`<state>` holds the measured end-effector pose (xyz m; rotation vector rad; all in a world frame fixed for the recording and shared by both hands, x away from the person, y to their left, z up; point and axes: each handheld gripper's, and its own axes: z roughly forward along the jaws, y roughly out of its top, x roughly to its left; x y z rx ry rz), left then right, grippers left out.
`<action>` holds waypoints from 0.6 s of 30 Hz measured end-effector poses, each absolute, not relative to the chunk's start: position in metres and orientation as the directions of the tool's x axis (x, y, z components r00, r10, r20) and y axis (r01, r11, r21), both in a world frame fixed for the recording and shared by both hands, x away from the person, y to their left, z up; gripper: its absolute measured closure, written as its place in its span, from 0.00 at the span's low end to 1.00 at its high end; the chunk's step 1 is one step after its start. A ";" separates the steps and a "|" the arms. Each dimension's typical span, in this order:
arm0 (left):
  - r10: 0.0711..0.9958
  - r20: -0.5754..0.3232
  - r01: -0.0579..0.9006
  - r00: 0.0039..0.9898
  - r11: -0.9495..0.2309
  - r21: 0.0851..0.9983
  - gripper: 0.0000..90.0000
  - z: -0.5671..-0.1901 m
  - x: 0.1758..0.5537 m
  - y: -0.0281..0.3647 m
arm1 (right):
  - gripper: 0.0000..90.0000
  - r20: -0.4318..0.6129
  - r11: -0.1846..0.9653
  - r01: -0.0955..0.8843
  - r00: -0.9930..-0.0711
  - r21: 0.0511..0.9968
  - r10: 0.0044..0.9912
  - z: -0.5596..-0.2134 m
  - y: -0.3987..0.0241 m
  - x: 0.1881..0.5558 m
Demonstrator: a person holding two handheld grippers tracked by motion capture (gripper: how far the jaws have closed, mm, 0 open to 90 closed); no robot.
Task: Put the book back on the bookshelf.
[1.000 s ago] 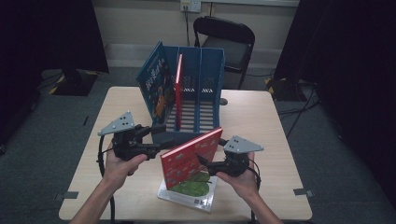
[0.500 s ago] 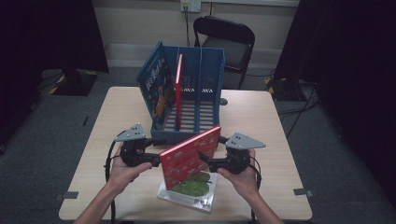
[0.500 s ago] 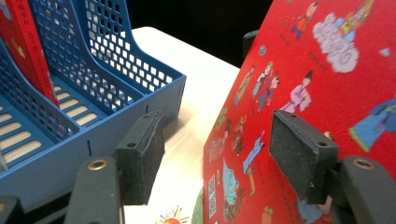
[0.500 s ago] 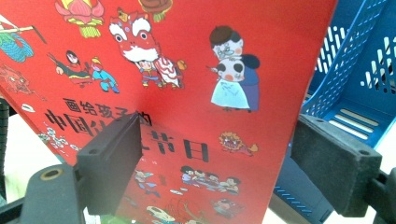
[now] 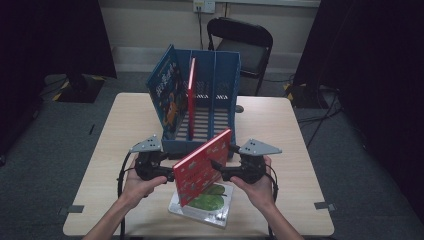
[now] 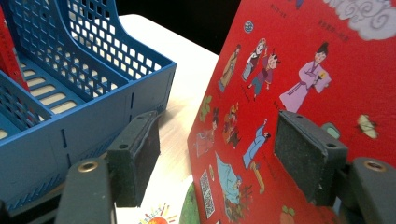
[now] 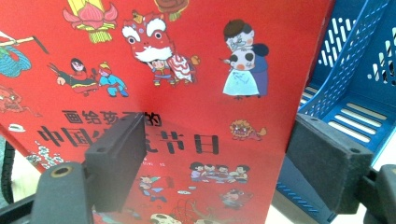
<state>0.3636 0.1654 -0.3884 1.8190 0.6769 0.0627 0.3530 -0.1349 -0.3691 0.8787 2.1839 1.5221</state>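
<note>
A red picture book point(image 5: 202, 165) point(image 7: 187, 70) stands tilted, its low corner resting on a green-covered book point(image 5: 210, 200) that lies flat on the table. My right gripper point(image 5: 218, 170) point(image 7: 222, 130) holds its right edge, one pad on the cover and one behind; its jaws have just been closing. My left gripper point(image 5: 170, 175) point(image 6: 219, 135) straddles the book's point(image 6: 303, 70) left edge. One pad lies against the cover and the other stands clear of it. Its jaws have just been opening.
A blue slotted file rack point(image 5: 220, 85) point(image 6: 70, 70) point(image 7: 355, 93) stands just behind the grippers, with a thin red book point(image 5: 191, 95) upright inside and a blue book point(image 5: 167, 95) leaning at its left. The wooden table point(image 5: 280, 130) has bare room on both sides. A black chair point(image 5: 245, 45) stands beyond.
My left gripper has come down and rightward to the red book's left edge. The right gripper and the book have stayed put.
</note>
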 end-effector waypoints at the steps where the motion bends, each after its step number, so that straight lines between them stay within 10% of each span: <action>1: 0.475 -0.284 0.415 0.833 -0.197 0.888 0.35 -0.389 0.364 0.165 | 0.22 0.073 0.237 0.296 -0.752 0.925 0.655 -0.369 -0.135 0.353; 18: 0.473 -0.230 0.365 0.850 -0.215 0.906 0.40 -0.388 0.358 0.163 | 0.22 0.074 0.246 0.291 -0.770 0.925 0.634 -0.369 -0.130 0.362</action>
